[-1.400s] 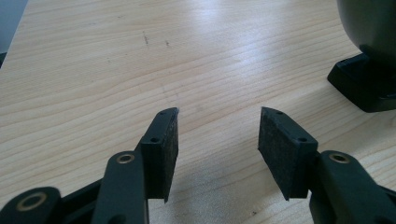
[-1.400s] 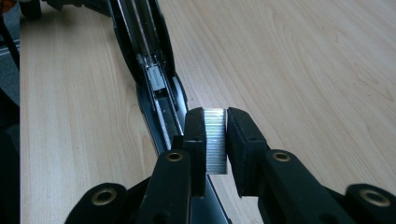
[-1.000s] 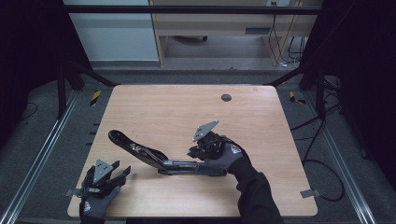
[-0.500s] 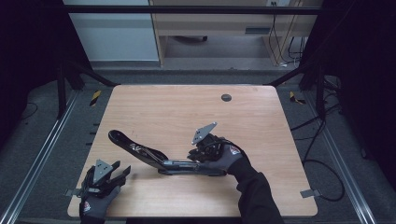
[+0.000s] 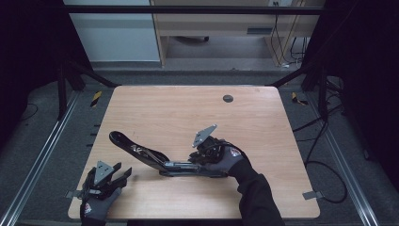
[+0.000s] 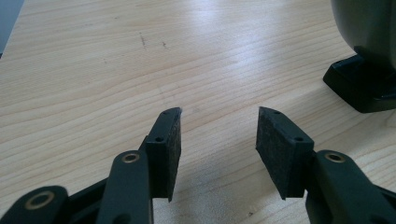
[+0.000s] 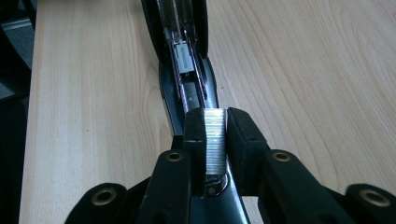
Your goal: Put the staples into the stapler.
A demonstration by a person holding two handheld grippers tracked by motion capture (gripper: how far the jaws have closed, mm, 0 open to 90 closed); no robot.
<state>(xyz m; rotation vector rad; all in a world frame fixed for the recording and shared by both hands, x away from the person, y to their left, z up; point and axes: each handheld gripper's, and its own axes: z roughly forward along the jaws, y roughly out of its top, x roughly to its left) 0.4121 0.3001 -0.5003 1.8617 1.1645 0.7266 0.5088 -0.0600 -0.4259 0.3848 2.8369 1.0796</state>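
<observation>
Right gripper view, one staple strip [image 7: 215, 140], one stapler [image 7: 182, 56]

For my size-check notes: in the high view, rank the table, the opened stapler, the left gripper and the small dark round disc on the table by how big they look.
1. table
2. stapler, lying opened out
3. left gripper, though it sits nearer the camera, so its rank is less sure
4. dark round disc, farthest away, plainly smallest

Wooden table [image 5: 169, 113] w/ small dark round grommet [image 5: 227, 98] nr far edge. Grey floor [image 5: 42, 141] around it; black/yellow tape bits [image 5: 95, 98]; cables [image 5: 324, 155] at rt; pale cabinet [image 5: 113, 28] behind.
</observation>
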